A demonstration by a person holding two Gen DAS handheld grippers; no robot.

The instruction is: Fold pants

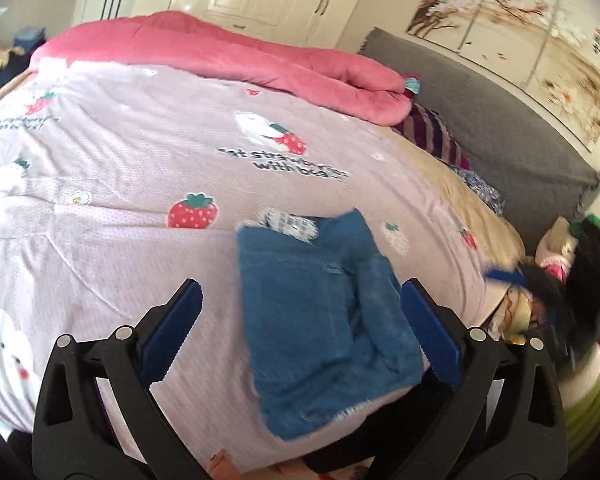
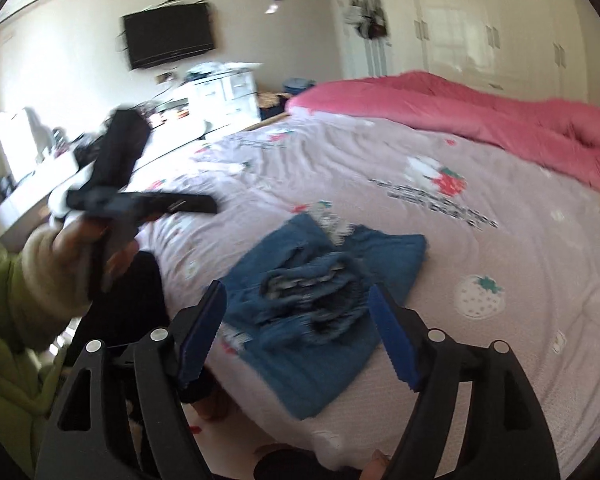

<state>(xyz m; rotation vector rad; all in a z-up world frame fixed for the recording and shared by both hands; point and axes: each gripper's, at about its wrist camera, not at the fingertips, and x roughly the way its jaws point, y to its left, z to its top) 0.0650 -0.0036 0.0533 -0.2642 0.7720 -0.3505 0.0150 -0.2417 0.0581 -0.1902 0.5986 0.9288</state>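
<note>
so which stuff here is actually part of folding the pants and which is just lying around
Part of the job:
- folded blue jeans
- left gripper, open
- right gripper, open
- strawberry bedspread under the jeans

Just lying about:
- pink quilt
- striped purple cloth
- wall TV

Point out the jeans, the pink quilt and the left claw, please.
jeans [image 1: 320,320], left wrist view, middle of the folded denim.
pink quilt [image 2: 480,120], right wrist view, its upper surface.
left claw [image 1: 300,340], left wrist view, midway between its open fingertips, over the denim.
</note>
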